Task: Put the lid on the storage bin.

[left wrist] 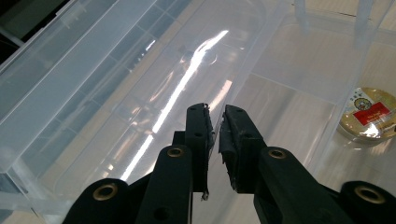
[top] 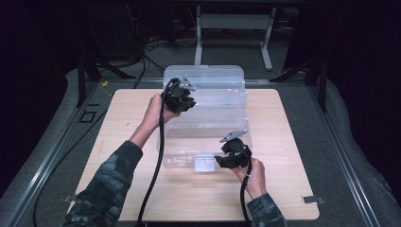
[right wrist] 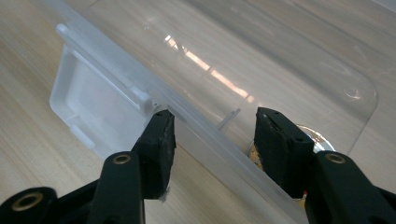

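A clear plastic storage bin point(top: 175, 156) stands in the middle of the wooden table. Its clear ribbed lid point(top: 208, 78) is tilted up over the far side. My left gripper point(top: 188, 101) is at the lid's left edge. In the left gripper view the jaws point(left wrist: 215, 112) are shut on that thin clear edge of the lid point(left wrist: 116, 93). My right gripper point(top: 223, 161) is at the bin's near rim, right of the white latch point(top: 204, 163). Its jaws point(right wrist: 215, 119) straddle the rim point(right wrist: 201, 140), one pad outside and one inside, pressing on it. A round gold tin with a red label point(left wrist: 369, 114) lies inside the bin.
The wooden table point(top: 142, 189) has free room on both sides of the bin. The white latch flap point(right wrist: 93, 107) rests on the wood just left of my right jaws. Black cables trail from both grippers toward the near edge. Table legs and floor cables lie beyond the far edge.
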`<state>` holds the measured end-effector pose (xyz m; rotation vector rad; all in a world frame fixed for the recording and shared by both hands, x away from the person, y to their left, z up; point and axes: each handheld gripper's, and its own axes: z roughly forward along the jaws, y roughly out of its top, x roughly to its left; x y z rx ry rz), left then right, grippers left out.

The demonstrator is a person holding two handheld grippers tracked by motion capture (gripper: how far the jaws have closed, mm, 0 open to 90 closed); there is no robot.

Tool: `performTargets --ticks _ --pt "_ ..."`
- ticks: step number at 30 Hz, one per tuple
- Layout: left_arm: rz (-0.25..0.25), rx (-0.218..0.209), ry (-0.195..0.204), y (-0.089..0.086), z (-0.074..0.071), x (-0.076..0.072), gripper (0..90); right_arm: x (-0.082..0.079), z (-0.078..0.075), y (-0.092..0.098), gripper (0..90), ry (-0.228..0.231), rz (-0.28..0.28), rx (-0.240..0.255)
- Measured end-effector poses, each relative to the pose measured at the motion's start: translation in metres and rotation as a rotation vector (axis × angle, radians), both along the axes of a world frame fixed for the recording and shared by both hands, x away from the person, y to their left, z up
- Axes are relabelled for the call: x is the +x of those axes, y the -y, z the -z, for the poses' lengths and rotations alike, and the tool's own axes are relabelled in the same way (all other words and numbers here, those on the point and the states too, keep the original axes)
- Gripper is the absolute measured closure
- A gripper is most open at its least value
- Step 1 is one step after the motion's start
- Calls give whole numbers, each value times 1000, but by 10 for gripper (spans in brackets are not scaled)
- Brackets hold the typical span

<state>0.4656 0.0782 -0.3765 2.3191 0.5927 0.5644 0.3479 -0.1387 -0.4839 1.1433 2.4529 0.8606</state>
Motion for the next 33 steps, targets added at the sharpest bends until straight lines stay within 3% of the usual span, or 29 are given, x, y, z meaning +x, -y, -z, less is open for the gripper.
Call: performTargets --ticks 15,24,33 --pt "-3 -27 13 1 1 -4 798 15 0 1 485 -2 26 -2" --pt "-10 -14 34 5 0 -9 795 24 0 3 484 -9 36 1" --pt "-20 -34 29 5 2 -10 794 34 -1 6 484 -12 36 -7"
